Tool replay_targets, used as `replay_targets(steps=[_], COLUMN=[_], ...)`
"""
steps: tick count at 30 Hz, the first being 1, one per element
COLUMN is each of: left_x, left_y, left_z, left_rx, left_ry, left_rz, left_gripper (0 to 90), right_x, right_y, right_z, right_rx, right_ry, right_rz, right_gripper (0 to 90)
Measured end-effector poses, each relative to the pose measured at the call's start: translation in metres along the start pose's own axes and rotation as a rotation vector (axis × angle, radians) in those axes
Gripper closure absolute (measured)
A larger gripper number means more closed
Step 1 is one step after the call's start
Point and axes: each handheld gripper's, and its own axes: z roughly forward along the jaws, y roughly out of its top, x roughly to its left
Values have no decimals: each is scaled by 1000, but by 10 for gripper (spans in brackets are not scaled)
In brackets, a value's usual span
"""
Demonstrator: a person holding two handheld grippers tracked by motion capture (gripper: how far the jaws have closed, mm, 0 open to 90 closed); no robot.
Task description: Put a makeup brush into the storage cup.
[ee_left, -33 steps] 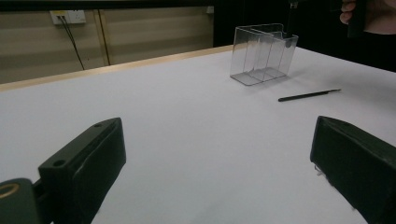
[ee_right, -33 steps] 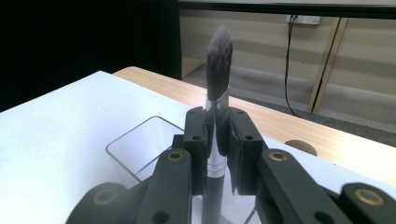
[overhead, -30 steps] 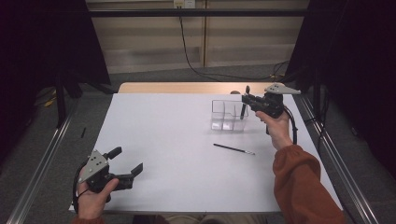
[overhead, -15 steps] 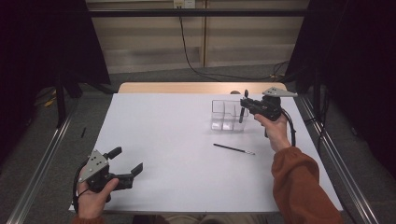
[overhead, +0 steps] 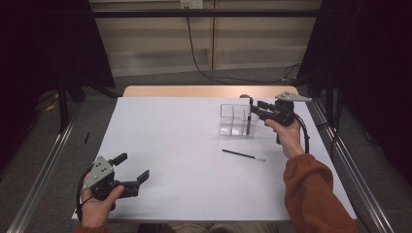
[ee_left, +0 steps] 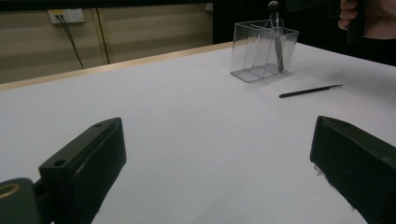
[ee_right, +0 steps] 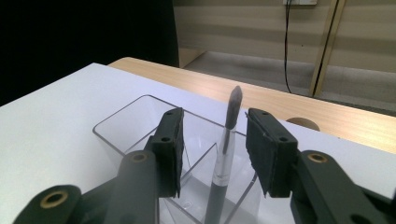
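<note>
1. Left gripper (overhead: 131, 170): held in the person's left hand (overhead: 97, 204) at the near left corner of the white table (overhead: 170, 145). Jaws spread wide, nothing between them; in the left gripper view both black jaws frame bare tabletop.

2. White table: a plain white sheet covers the work surface; a strip of wooden edge (overhead: 194, 91) shows along the far side.

3. Clear organiser (overhead: 233, 119): a transparent box with inner dividers, standing upright on the far right part of the table. In the left gripper view (ee_left: 264, 49) it sits well beyond the jaws.

4. Makeup brush (ee_right: 224, 154): stands nearly upright in a compartment at the organiser's right end, bristle tip up, handle down inside the clear wall. Seen in the high view (overhead: 248, 122) as a dark stick at that end.

5. Thin dark brush (overhead: 243, 155): lies flat on the table, nearer the person than the organiser and apart from it; seen in the left gripper view (ee_left: 310, 90) too.

6. Right gripper (ee_right: 212, 135): held in the right hand (overhead: 286, 136), orange sleeve (overhead: 316, 194) behind it, poised over the organiser's right end. Its jaws have just been opening; they stand parted on either side of the upright brush, pads clear of it, the brush released between them.
</note>
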Motion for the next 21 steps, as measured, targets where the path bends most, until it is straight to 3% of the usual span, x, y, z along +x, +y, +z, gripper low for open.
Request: replay_targets(steps=[6,14,16,21], left_x=[0,0,0,0], left_y=[0,1,1,1], left_z=[0,1,1,0], left_rx=[-3,-6,-7,-7], left_ry=[2,-3,-3,-3], left_rz=[-6,-13,-12,-14], left_gripper=[36,36,35,36], right_x=[3,2,3,5], right_y=[-1,-4,-5,-7], right_z=[-3,-13,-15,-20], right_rx=[-7,-23,-26,-18], right_ry=[-16,-14,-28,-10], right_rz=[-13,-29,-33,-35], right_gripper=[326,152,64,41])
